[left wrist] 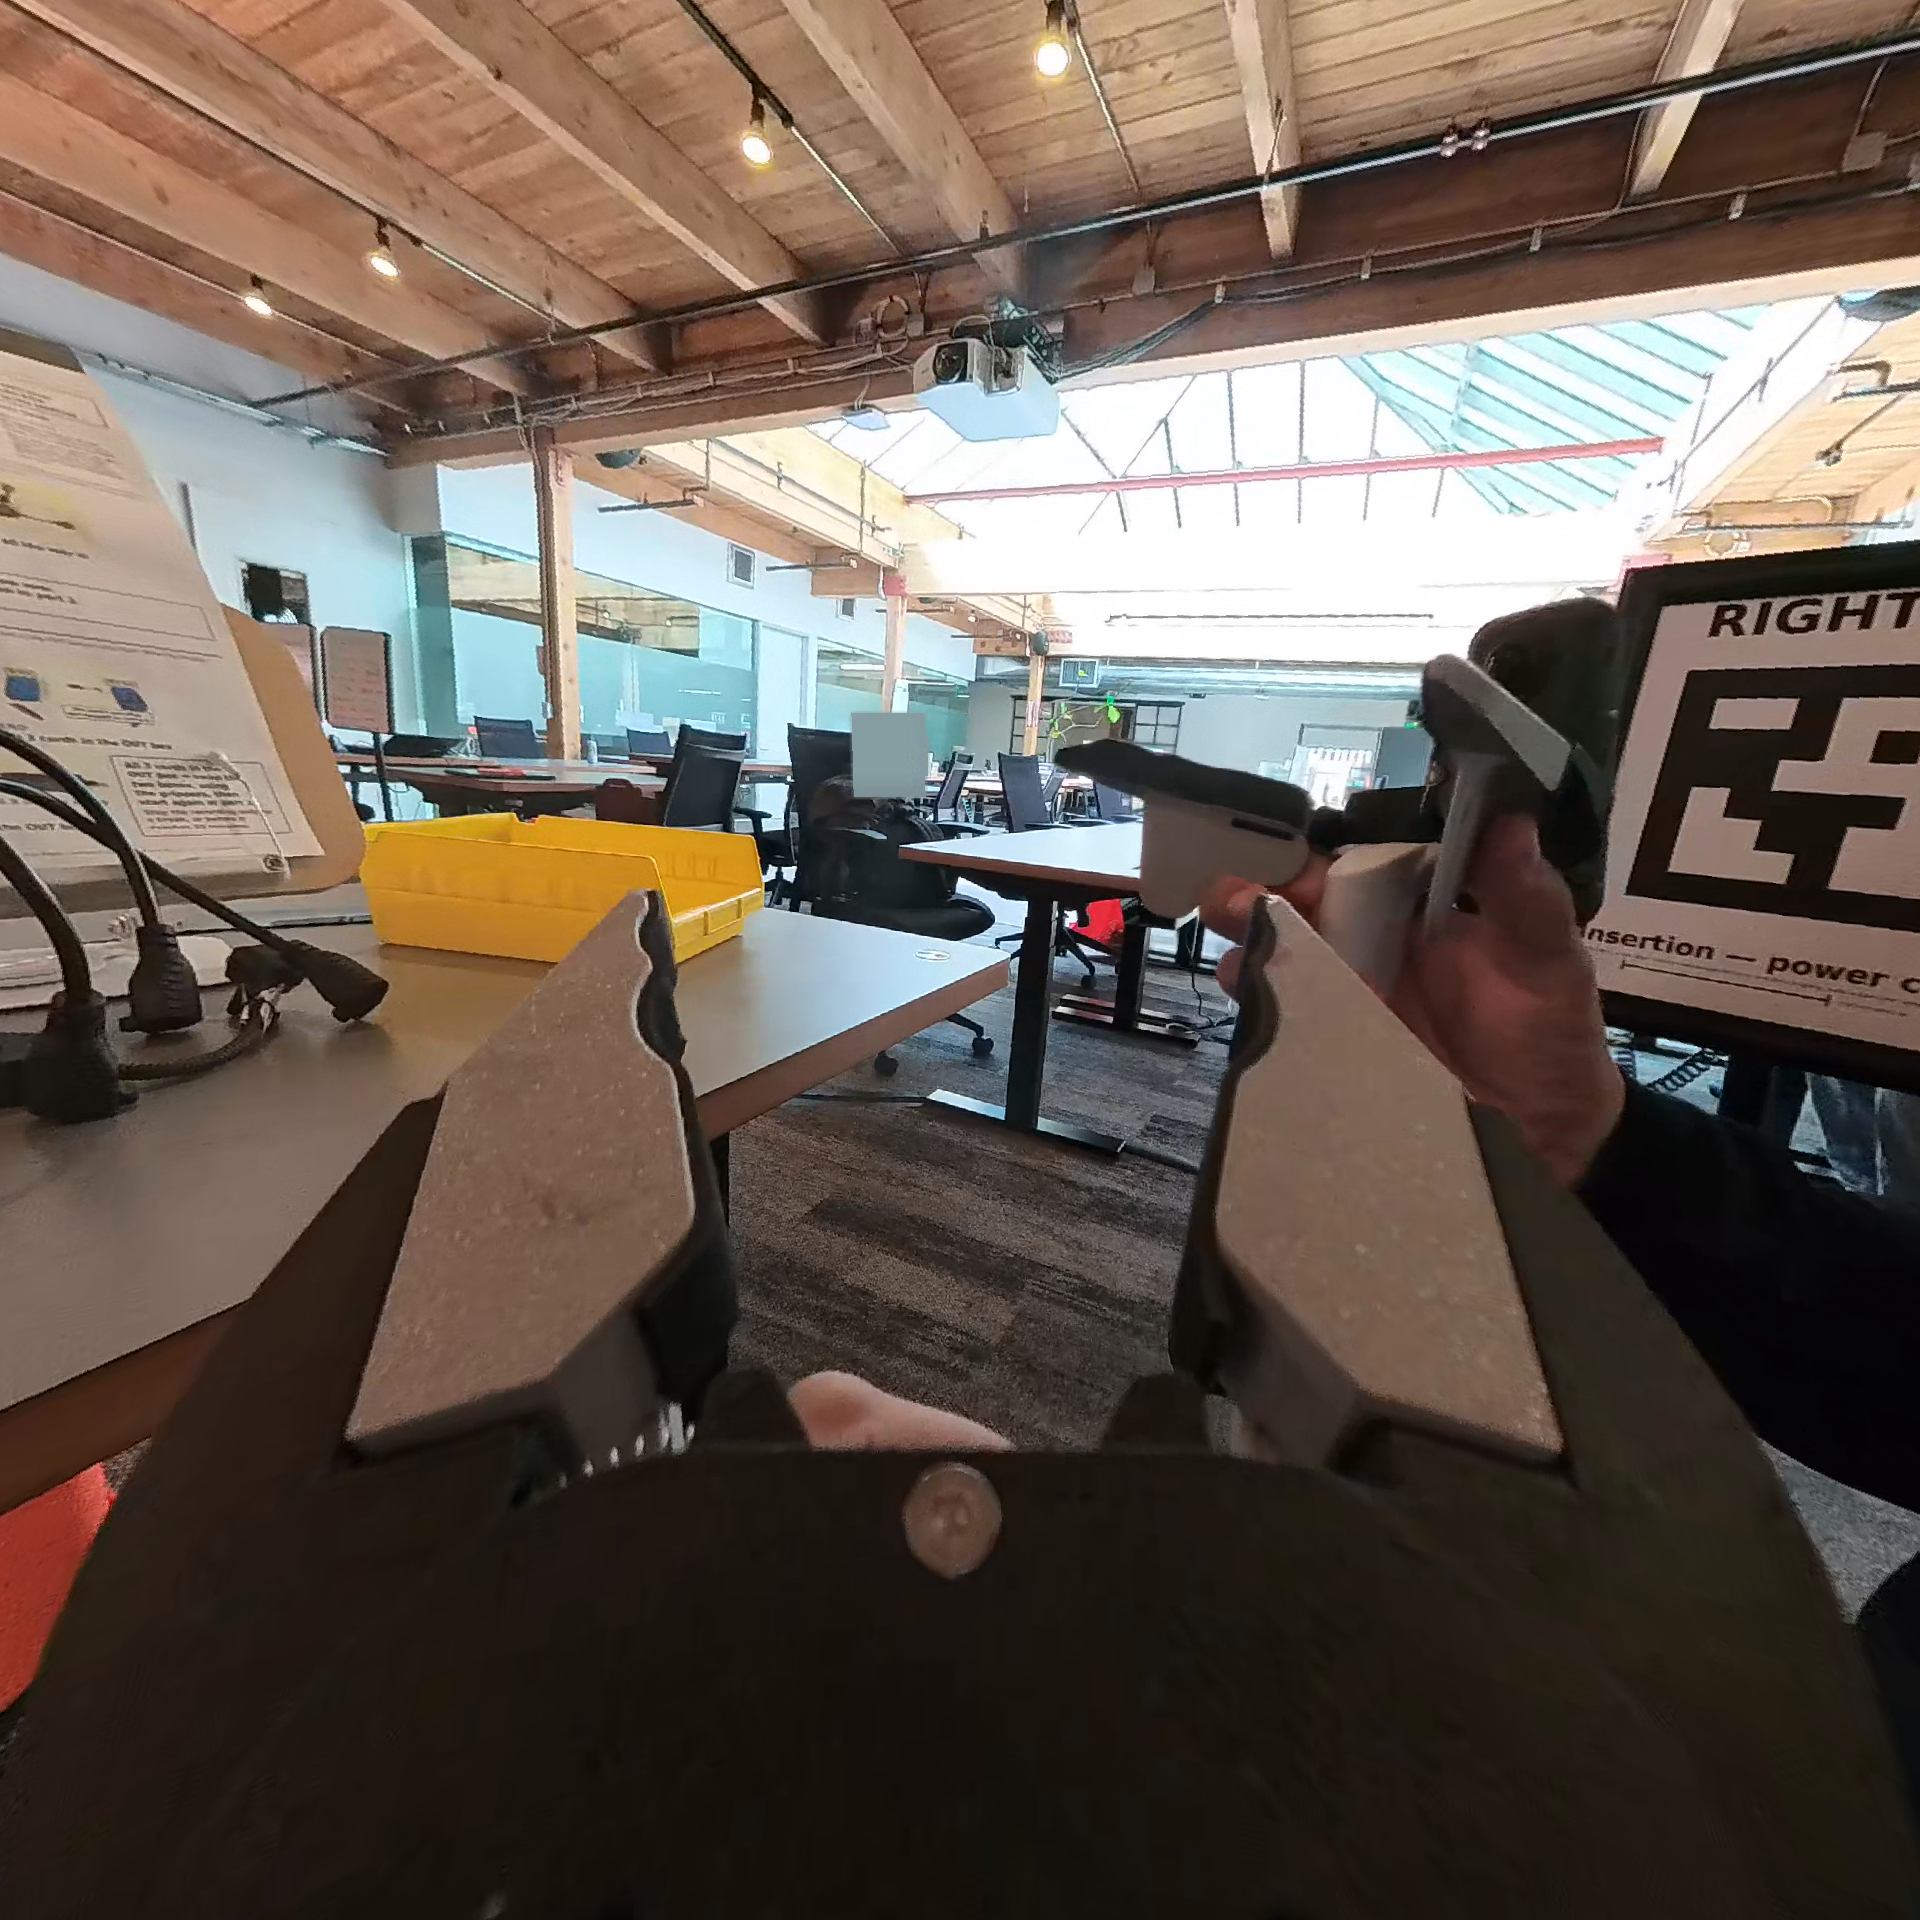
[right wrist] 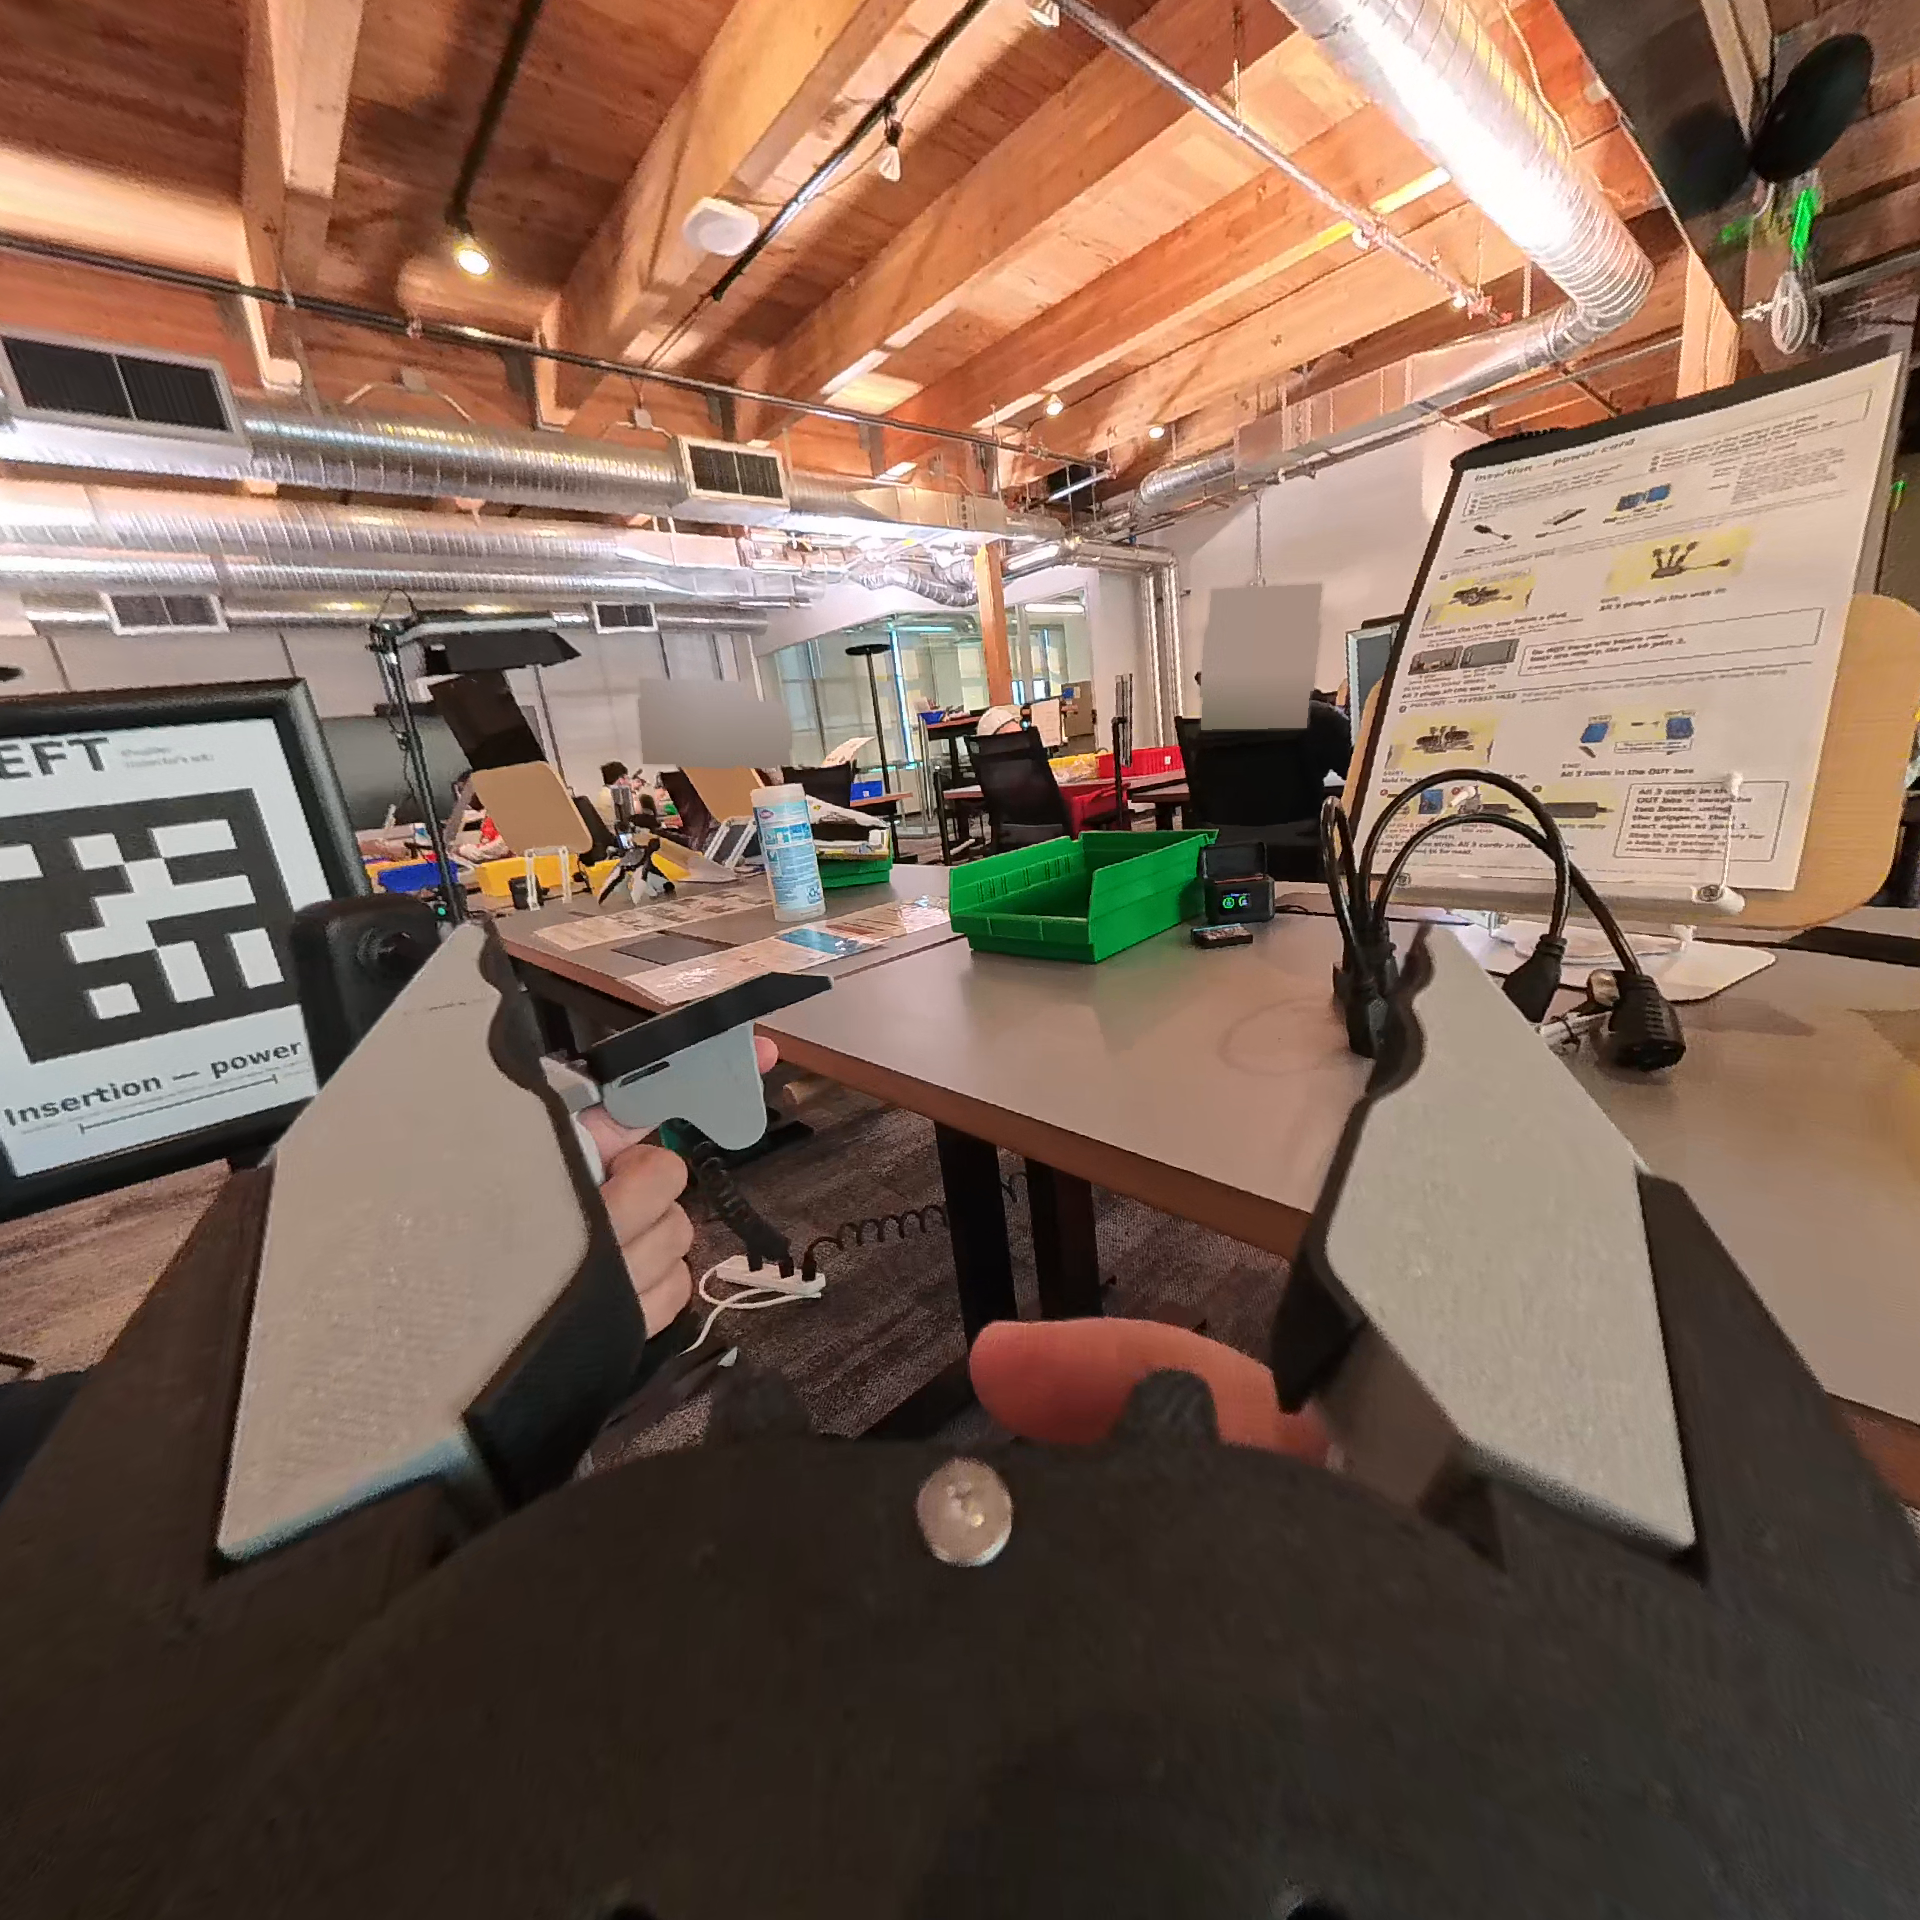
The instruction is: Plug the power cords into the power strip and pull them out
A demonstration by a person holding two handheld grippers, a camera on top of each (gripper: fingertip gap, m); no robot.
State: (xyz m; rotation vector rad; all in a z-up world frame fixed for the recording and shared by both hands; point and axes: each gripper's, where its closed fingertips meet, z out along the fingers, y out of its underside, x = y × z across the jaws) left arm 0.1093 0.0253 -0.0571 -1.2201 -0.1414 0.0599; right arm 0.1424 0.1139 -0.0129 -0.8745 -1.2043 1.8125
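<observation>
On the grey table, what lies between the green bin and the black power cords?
In the right wrist view, a small black case with a lit display and a flat black device lie between the green bin and the power cords.

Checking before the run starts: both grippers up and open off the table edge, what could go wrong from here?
1. The black power cords arch in crossing loops, so a finger could snag a neighbouring loop.
2. The left gripper and right gripper hover close, risking a bump.
3. The instruction board stands right behind the cords.
</observation>
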